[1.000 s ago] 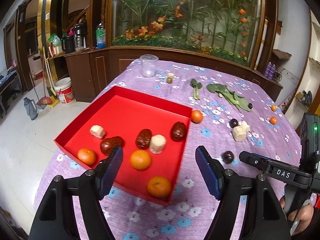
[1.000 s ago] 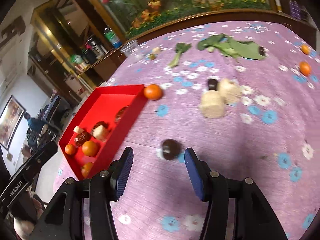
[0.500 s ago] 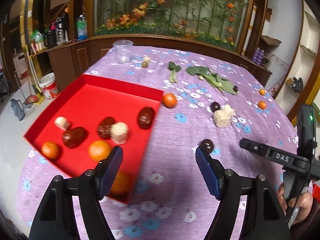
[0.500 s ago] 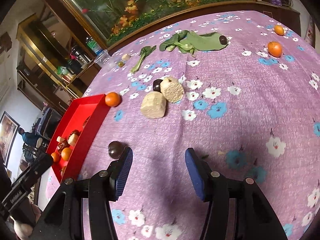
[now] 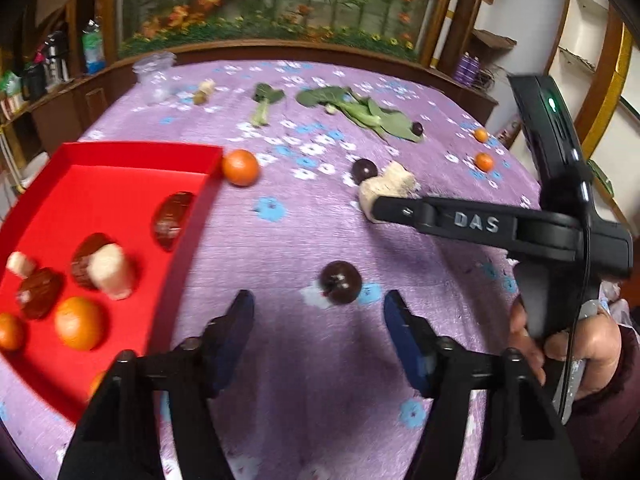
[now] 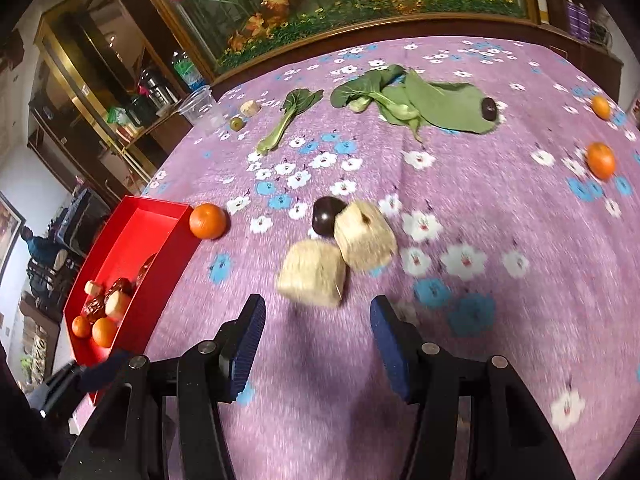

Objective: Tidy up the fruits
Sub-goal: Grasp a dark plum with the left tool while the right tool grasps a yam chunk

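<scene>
Fruit lies scattered on the purple counter point(image 5: 304, 232). Left claw point(image 5: 318, 312) is closing, its jaws still apart, with a dark plum point(image 5: 340, 282) just beyond its tips, not gripped. Right claw point(image 6: 316, 320) hangs with jaws apart and empty, a pale block point(image 6: 314, 278) just beyond. Red tray point(image 5: 120, 184) at left holds oranges, dates and pale pieces; an orange point(image 5: 240, 167) sits at its far corner.
</scene>
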